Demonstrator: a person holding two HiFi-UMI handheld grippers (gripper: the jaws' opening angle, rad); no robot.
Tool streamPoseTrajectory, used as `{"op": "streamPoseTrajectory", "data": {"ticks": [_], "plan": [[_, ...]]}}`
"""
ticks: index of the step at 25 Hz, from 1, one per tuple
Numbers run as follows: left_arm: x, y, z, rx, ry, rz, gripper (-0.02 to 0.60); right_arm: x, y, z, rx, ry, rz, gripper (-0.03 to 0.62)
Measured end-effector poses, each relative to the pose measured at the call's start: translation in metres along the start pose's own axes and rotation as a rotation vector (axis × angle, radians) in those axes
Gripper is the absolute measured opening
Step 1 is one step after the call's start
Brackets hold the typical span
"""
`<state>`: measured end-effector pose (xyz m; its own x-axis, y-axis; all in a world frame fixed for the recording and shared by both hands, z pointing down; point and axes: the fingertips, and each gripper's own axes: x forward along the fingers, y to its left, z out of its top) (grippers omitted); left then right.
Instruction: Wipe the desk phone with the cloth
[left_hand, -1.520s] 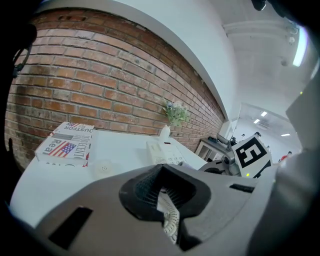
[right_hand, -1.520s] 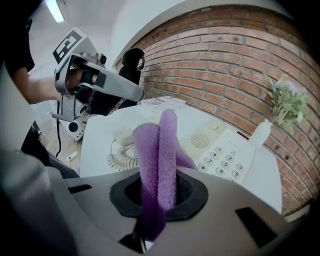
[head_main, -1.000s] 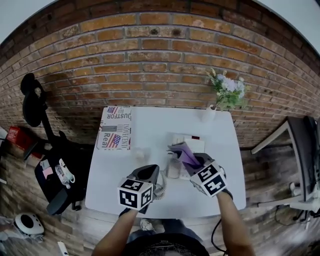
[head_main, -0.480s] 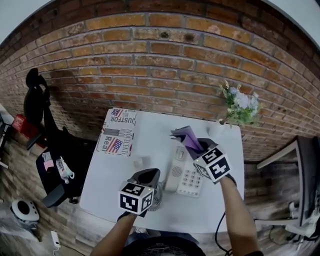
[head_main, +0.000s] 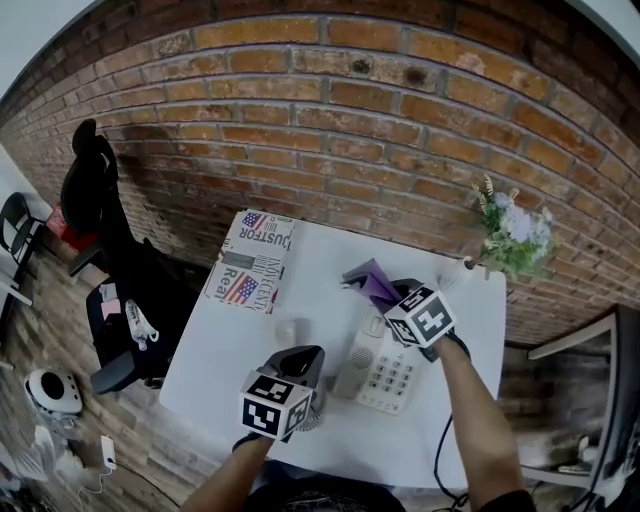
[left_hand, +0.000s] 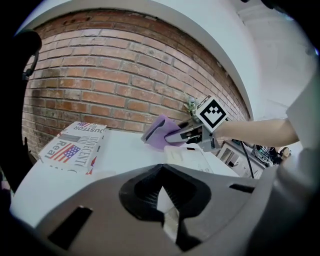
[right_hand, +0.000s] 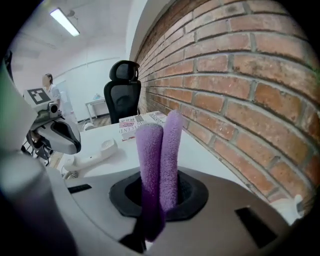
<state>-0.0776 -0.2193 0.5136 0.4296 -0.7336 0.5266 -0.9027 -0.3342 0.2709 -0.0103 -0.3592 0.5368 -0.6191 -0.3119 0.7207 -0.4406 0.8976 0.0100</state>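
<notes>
Nearest me, my left claw (head_main: 300, 358) hangs over the near part of the surface (head_main: 225, 365). Its jaws are drawn together with only a pale sliver between them, gripping nothing I can name. Just right of it lies the desk phone (head_main: 392, 375), handset (head_main: 355, 360) along its left side, its long axis running near to far. My right claw (head_main: 402, 300) sits over the phone's far end, clamped tight on the folded purple cloth (head_main: 370, 280), which pokes out far and left. I cannot tell whether the cloth touches the phone. The phone lies nearward of the cloth, so I judge the wipe should draw back toward me along that axis. Beyond are a printed box (head_main: 250, 265), flowers (head_main: 515, 230) and a brick wall (head_main: 350, 120).
</notes>
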Motion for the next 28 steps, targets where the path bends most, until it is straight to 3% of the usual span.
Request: {"op": "streamPoseTrajectory", "data": {"ticks": [9,28], "plan": [[0.008,-0.003,-0.005,-0.014,0.003,0.008,0.005,0.005,0.006,-0.013,0.074,0.027,0.124,0.046],[0.037,-0.047,-0.002,0.034,0.022,-0.081,0.005,-0.057,-0.031,-0.079,0.187,0.033,0.029,0.046]]}}
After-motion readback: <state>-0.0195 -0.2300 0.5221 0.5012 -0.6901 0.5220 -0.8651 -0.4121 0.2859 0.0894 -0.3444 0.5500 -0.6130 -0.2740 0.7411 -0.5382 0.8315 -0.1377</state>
